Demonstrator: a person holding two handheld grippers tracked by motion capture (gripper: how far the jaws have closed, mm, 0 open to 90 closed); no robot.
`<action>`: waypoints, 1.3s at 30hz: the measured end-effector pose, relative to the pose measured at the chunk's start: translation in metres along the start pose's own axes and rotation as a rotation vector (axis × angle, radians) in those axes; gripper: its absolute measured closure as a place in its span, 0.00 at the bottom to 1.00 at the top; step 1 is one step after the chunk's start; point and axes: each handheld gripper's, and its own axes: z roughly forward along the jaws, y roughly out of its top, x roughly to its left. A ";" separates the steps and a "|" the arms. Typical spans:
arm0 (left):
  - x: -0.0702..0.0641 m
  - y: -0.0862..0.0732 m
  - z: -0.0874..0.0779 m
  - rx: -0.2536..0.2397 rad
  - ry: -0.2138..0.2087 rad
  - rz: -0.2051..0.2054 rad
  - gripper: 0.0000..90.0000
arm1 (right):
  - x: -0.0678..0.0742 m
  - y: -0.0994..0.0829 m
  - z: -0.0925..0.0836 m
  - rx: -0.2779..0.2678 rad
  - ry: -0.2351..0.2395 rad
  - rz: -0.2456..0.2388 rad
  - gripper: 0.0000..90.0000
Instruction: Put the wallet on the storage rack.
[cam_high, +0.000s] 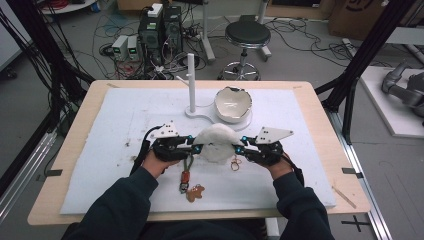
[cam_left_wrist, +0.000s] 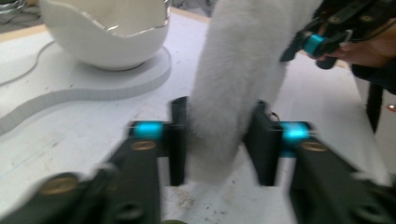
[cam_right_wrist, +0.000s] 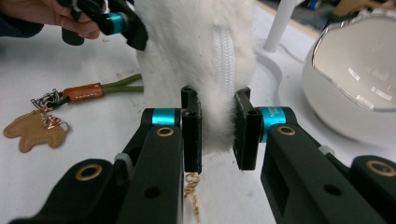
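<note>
**Fluffy pouch held between two grippers, over white foam**

White foam mat (cam_high: 125, 125) on a pale wooden table (cam_high: 75, 115), with cables, power boxes and a black stool (cam_high: 246, 34) on the grey floor behind. At mid-mat, a white fluffy pouch (cam_high: 216, 142), raised off the surface and stretched side to side. Pinched at its left end by the left gripper (cam_high: 198, 147), at its right end by the right gripper (cam_high: 237, 148); both sets of jaws closed on fur, neither gaping.

Key relation: long axis of the pouch running left to right, straight from one gripper to the other, each hand equally near. Zip line (cam_right_wrist: 224, 60) facing the right gripper view, running away from the jaws along that axis. Any pull, judged from this, bound to act along the zip.

Look of the pouch: soft, long-piled, off-white, sagging slightly between the holds; likely to compress and slip under a shallow grip.

Hanging from or lying below the pouch, an olive cord (cam_right_wrist: 122, 84) with a tan leather tab (cam_right_wrist: 83, 92), metal clip and a small bear-shaped charm (cam_right_wrist: 35, 129), all resting on the mat. Just beyond, a white egg-shaped bowl (cam_high: 232, 104) on a white base with an upright post (cam_high: 191, 82), near but apart from the pouch.
</note>
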 end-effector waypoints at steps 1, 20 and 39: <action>-0.001 0.000 0.000 0.003 -0.006 0.000 0.82 | 0.000 0.001 0.000 -0.008 0.000 0.003 0.84; 0.003 -0.002 0.002 0.005 0.008 -0.069 0.59 | -0.006 -0.003 0.002 -0.052 0.099 0.144 0.82; 0.044 -0.009 -0.050 -0.052 0.199 -0.150 0.22 | -0.040 0.046 -0.023 -0.049 -0.089 0.013 0.83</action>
